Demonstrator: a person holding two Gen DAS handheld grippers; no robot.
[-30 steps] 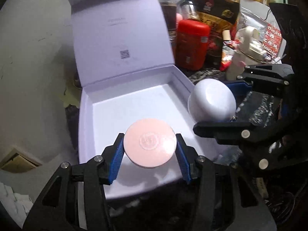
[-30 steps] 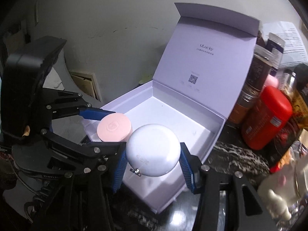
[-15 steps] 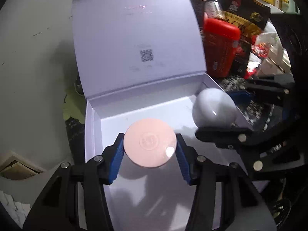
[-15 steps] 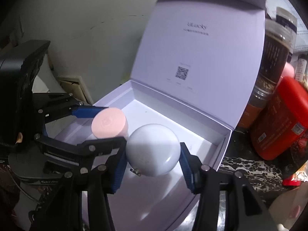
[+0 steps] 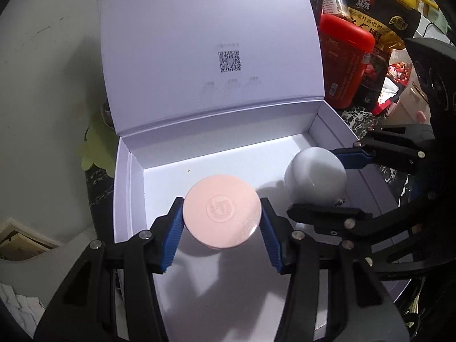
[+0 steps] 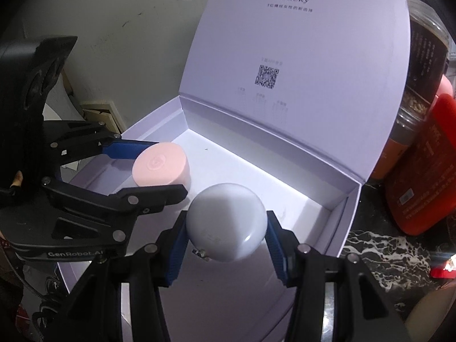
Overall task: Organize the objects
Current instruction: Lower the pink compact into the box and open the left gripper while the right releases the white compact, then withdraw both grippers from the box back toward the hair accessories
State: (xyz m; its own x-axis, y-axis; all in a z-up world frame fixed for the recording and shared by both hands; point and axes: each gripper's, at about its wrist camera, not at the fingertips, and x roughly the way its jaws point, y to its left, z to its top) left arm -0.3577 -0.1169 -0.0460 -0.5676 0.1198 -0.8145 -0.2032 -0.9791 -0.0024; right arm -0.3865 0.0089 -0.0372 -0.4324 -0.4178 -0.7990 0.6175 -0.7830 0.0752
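Moved forward and down since a second ago: both grippers now inside the outline of the white box point(image 5: 134, 193), formerly at its near edge. Left gripper point(image 5: 221, 222) clamped on pink round case point(image 5: 221, 215), blue pads pressed against its two sides; case held above the box floor, left of centre, embossed face toward the camera. Right gripper point(image 6: 226, 232) clamped on white domed case point(image 6: 226, 226), pads against both flanks; held over the box interior toward its right half. Both cases side by side, near but not touching. Contact with the box floor not determinable. Box lid point(image 6: 299, 42) upright, hinged at the far side, QR code and "uLucky" print on its inner face. Red canister point(image 5: 344, 59) and dark snack packet point(image 5: 379, 8) on marbled tabletop point(image 6: 379, 253) beyond the box's right wall. Brown jar point(image 6: 421, 65) beside the lid in the right wrist view.
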